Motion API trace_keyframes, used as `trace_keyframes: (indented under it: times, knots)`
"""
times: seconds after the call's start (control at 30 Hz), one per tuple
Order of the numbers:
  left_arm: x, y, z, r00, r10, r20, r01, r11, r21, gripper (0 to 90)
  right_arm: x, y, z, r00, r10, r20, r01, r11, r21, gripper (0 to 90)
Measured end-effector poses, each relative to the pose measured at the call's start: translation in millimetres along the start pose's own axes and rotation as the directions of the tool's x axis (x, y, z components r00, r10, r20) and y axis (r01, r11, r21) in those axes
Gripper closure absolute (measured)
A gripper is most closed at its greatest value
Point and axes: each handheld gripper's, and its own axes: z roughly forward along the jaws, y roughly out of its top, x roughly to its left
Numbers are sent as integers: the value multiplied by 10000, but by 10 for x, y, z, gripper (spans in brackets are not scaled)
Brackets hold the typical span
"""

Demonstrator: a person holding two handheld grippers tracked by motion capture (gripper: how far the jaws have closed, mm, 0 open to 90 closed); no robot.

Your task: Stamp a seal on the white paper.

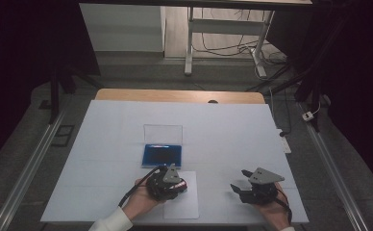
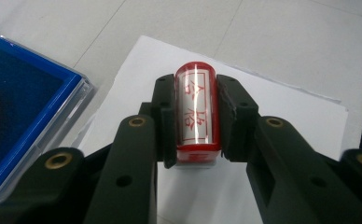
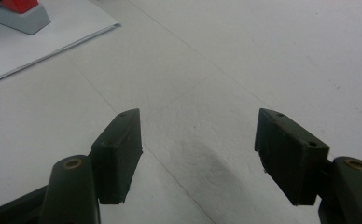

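High view: a table [image 1: 107, 144] covered in white is seen from above, with a blue ink pad [image 1: 162, 155] lying near its middle, its clear lid [image 1: 163, 133] standing open on the far side. A white sheet of paper [image 1: 187, 204] is laid at the near edge, just near of the ink pad. The left gripper [image 1: 172, 185] is held in the left hand [image 1: 141, 197] over the left part of that sheet, and the right gripper [image 1: 240, 187] is held in the right hand [image 1: 273, 209] well to the right, over bare table.

From the left gripper view, a red stamp [image 2: 196, 114] with a clear window and red characters on its side is seen clamped between the two black jaws, which press against it on both sides. The stamp's pale base is set down on the paper [image 2: 281, 116], and the blue ink pad [image 2: 16, 107] is seen just to the left, apart from the sheet.

From the right gripper view, the right gripper's [image 3: 198, 149] jaws are seen spread wide with nothing between them, above the white table surface [image 3: 244, 51]. A corner of the paper [image 3: 72, 28] and the stamp's grey base [image 3: 18, 18] are caught at the far left.
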Motion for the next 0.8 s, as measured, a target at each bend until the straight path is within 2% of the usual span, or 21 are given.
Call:
trace_keyframes:
  times: [0.4,0.5,0.63,0.8]
  knots:
    - [34,16,-48,9999,-44,162,44,10000,-40,705,-6,-3,-12,10000,19,21,-19,10000,1,313]
    - [32,19,-50,9999,-76,86,77,9999,-80,703,-15,-7,-16,10000,61,19,-61,10000,-39,313]
    - [42,51,-128,9997,-238,16,238,9980,-588,702,-13,-4,-18,10000,12,88,-13,10000,9,313]
    - [84,90,-285,9984,-556,134,568,9907,-1239,701,-14,-5,-14,10000,9,94,-9,10000,27,313]
